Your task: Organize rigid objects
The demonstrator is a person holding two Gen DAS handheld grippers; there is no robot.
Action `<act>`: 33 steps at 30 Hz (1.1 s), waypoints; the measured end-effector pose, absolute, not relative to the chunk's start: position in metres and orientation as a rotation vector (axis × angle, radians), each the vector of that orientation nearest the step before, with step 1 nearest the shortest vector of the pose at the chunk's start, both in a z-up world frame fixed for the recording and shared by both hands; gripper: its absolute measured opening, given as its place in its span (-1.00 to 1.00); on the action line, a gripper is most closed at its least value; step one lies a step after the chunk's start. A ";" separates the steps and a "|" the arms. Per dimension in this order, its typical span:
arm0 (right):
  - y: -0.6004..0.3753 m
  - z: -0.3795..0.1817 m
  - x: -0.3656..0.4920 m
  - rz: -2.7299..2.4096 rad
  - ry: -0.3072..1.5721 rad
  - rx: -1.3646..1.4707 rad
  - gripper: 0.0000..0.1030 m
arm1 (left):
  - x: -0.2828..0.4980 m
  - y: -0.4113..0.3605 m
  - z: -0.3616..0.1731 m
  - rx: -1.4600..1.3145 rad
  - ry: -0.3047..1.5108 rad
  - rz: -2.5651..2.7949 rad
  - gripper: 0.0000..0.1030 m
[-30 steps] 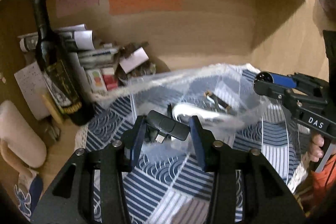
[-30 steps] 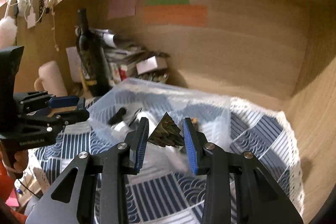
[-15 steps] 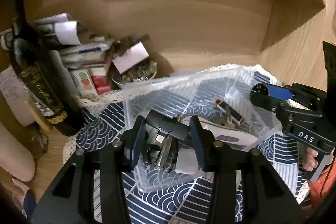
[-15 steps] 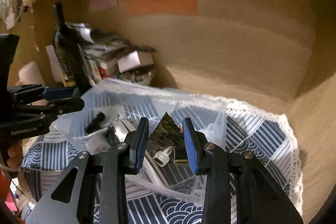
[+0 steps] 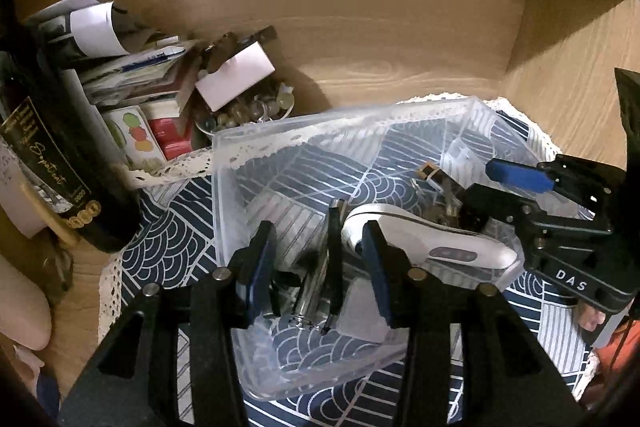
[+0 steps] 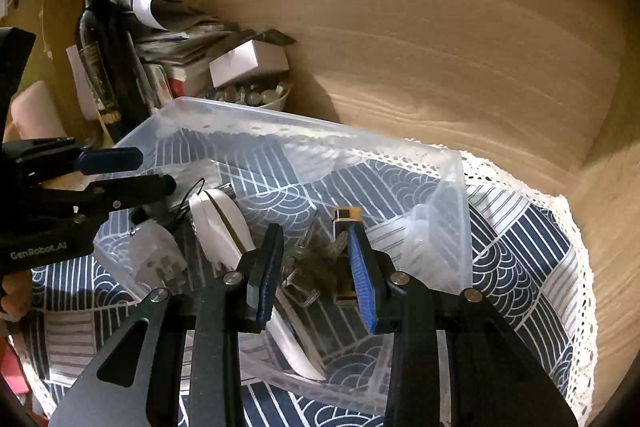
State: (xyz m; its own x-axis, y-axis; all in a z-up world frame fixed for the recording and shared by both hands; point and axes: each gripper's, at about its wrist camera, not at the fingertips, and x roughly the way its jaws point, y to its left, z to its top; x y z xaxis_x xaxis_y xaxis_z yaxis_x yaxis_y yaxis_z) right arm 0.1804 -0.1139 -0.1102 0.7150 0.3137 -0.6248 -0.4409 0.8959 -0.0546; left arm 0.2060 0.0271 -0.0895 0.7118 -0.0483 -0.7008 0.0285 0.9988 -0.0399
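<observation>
A clear plastic bin (image 5: pixel 256 147) sits on a blue patterned cloth (image 5: pixel 168 247); it also shows in the right wrist view (image 6: pixel 440 163). In it lie a white device (image 5: pixel 420 239), a black pen-like stick (image 5: pixel 334 251), a battery (image 6: pixel 347 217) and a heap of small metal parts (image 6: pixel 316 267). My left gripper (image 5: pixel 320 275) is open and empty over the bin's near left part. My right gripper (image 6: pixel 316 271) is open and empty over the metal parts. The white device also shows in the right wrist view (image 6: pixel 220 227).
A dark wine bottle (image 5: pixel 44 147) stands left of the bin. Papers, boxes (image 5: pixel 236 75) and a bowl of small round things (image 5: pixel 248 111) crowd the back left corner. Wooden shelf walls (image 6: pixel 460 67) close the back and right. The cloth's lace edge (image 6: pixel 576 247) lies right.
Both grippers moved down over the bin and opened. The left let go of the black USB stick and the right let go of the dark pointed piece; both objects are out of the jaws.
</observation>
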 end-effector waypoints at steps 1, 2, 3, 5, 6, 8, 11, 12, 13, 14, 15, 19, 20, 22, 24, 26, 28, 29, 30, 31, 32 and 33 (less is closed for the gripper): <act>-0.112 -0.110 0.182 0.421 0.651 -0.208 -0.40 | 0.205 0.027 -0.088 -0.030 0.772 -0.042 -0.03; -0.113 -0.109 0.181 0.421 0.649 -0.207 -0.39 | 0.203 0.027 -0.086 -0.030 0.766 -0.041 0.03; -0.113 -0.108 0.180 0.422 0.648 -0.203 -0.37 | 0.200 0.026 -0.083 -0.027 0.758 -0.038 0.07; -0.114 -0.103 0.177 0.428 0.637 -0.194 -0.31 | 0.194 0.025 -0.077 -0.019 0.738 -0.033 0.12; -0.116 -0.099 0.174 0.429 0.627 -0.188 -0.27 | 0.190 0.023 -0.072 -0.014 0.724 -0.029 0.16; -0.118 -0.091 0.166 0.434 0.603 -0.178 -0.24 | 0.181 0.022 -0.065 -0.008 0.697 -0.024 0.20; -0.121 -0.076 0.150 0.441 0.559 -0.164 -0.15 | 0.166 0.020 -0.052 -0.005 0.650 -0.021 0.23; -0.121 -0.072 0.145 0.442 0.544 -0.162 -0.14 | 0.162 0.019 -0.048 -0.005 0.640 -0.022 0.24; -0.122 -0.068 0.137 0.443 0.526 -0.161 -0.13 | 0.158 0.018 -0.044 -0.006 0.627 -0.024 0.25; -0.122 -0.063 0.131 0.443 0.511 -0.161 -0.13 | 0.153 0.017 -0.040 -0.006 0.614 -0.026 0.27; -0.122 -0.059 0.124 0.444 0.497 -0.161 -0.13 | 0.147 0.016 -0.035 -0.006 0.599 -0.026 0.30; -0.123 -0.043 0.094 0.443 0.430 -0.156 -0.05 | 0.122 0.010 -0.017 -0.002 0.536 -0.023 0.37; -0.124 -0.039 0.089 0.443 0.414 -0.154 -0.01 | 0.116 0.009 -0.014 -0.001 0.520 -0.020 0.44; -0.127 -0.032 0.075 0.443 0.381 -0.146 0.07 | 0.102 0.007 -0.005 0.000 0.479 -0.010 0.59; -0.130 -0.026 0.063 0.443 0.353 -0.136 0.14 | 0.087 0.005 0.002 0.003 0.434 0.004 0.77; -0.132 -0.021 0.052 0.436 0.330 -0.128 0.22 | 0.074 0.001 0.008 0.011 0.399 0.019 0.86; -0.135 -0.016 0.041 0.435 0.306 -0.113 0.34 | 0.063 -0.003 0.011 0.024 0.373 0.027 0.88; -0.135 -0.015 0.036 0.433 0.297 -0.109 0.39 | 0.057 -0.006 0.013 0.033 0.359 0.029 0.90; -0.136 -0.014 0.031 0.431 0.290 -0.106 0.43 | 0.051 -0.008 0.015 0.042 0.344 0.032 0.94; -0.137 -0.012 0.027 0.430 0.283 -0.103 0.46 | 0.047 -0.010 0.016 0.047 0.331 0.036 0.95; -0.138 -0.011 0.022 0.429 0.276 -0.099 0.52 | 0.041 -0.012 0.018 0.048 0.317 0.038 0.97; -0.138 -0.011 0.018 0.426 0.269 -0.097 0.57 | 0.038 -0.013 0.019 0.048 0.308 0.036 0.97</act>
State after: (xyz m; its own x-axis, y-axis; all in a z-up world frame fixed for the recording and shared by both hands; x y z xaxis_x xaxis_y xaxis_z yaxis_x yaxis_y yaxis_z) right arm 0.0178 -0.1381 -0.0107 0.8758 0.3951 -0.2774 -0.4206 0.9065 -0.0365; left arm 0.0376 -0.0129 0.0186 0.9524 0.0430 -0.3018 -0.0283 0.9982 0.0527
